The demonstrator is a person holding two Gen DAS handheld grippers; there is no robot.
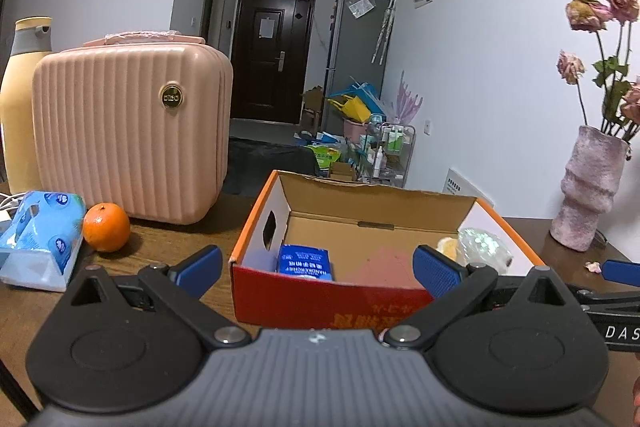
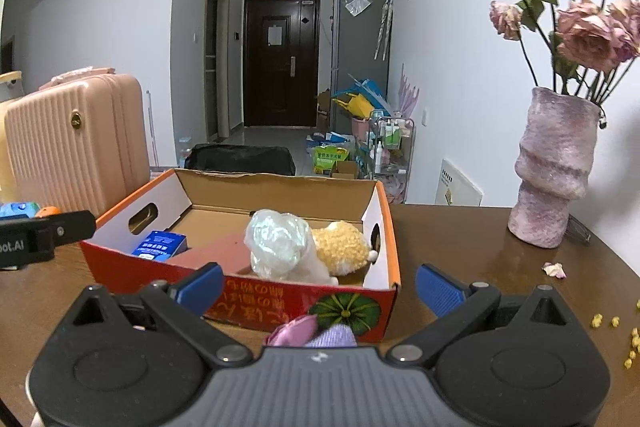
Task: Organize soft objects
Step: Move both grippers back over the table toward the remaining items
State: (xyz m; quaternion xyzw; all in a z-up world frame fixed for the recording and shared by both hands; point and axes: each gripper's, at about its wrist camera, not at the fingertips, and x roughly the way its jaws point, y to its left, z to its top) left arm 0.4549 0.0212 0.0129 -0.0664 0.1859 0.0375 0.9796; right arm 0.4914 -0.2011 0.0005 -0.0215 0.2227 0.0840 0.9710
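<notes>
On the brown worktop (image 2: 460,239) sits the orange cardboard box (image 2: 384,227), and inside it: a blue tissue pack (image 2: 160,245), a shiny plastic bag (image 2: 276,243), a yellow plush toy (image 2: 340,247). Left gripper (image 1: 316,269) hovers before the box, jaws wide apart, empty. Right gripper (image 2: 320,285), jaws also apart, with purple fabric (image 2: 312,335) just below.
</notes>
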